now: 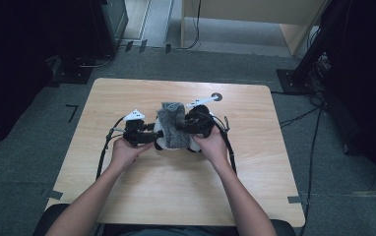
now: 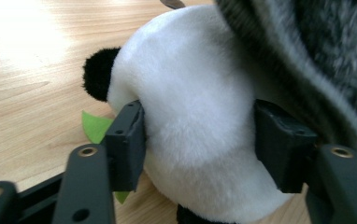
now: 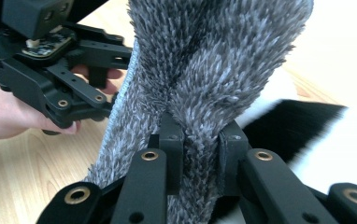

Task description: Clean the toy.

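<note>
The left tongs [image 2: 199, 144] are clamped on the white body of a plush panda [image 2: 190, 112], one jaw pressed into each flank. The right tongs [image 3: 200, 154] pinch a fold of a shaggy grey cloth [image 3: 214, 70], which rises between the jaws and drapes over the panda. In the high view the panda [image 1: 160, 142] sits near the middle of the light wooden worktop [image 1: 127, 196], the left tongs [image 1: 152, 136] touching its left side, the right tongs [image 1: 185, 129] at its right, and the cloth [image 1: 172, 125] on top of it. A green leaf shape [image 2: 94, 126] lies on the worktop just beside the panda, under the left jaw. A small round mark [image 1: 216, 96] sits beyond the panda, near the worktop's far edge.
</note>
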`<action>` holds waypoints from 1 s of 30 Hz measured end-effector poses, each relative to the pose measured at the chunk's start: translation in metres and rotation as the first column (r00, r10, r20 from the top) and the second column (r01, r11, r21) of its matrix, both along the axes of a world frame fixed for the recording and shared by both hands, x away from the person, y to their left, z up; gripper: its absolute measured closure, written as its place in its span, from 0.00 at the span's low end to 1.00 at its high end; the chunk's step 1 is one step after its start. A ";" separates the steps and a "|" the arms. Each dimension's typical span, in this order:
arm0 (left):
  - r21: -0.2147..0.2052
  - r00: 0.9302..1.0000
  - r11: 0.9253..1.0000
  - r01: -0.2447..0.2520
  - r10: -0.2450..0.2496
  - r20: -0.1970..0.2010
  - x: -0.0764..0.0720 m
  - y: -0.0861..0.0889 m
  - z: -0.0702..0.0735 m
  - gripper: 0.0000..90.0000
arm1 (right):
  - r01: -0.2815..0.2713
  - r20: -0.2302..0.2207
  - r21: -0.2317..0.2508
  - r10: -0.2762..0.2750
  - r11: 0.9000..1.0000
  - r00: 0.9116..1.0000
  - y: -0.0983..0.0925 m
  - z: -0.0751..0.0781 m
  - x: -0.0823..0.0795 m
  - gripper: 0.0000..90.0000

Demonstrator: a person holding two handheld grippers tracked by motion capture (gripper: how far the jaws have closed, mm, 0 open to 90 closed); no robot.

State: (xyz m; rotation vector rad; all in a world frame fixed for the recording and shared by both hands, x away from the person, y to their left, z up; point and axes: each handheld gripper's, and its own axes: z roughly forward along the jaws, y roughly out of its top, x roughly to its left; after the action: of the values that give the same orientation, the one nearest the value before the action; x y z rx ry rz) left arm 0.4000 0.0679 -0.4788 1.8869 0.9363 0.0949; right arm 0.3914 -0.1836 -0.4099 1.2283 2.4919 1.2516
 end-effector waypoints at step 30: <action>0.014 1.000 1.000 -0.003 0.004 -0.031 0.000 0.000 0.005 0.49 | 0.183 -0.054 0.064 -0.180 0.981 0.982 -0.104 0.012 -0.026 0.86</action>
State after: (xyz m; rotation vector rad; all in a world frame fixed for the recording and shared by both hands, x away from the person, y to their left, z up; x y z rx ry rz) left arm 0.4001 0.0674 -0.4739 1.9045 0.9623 0.0750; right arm 0.3656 -0.2873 -0.3979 1.4813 2.3223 1.2850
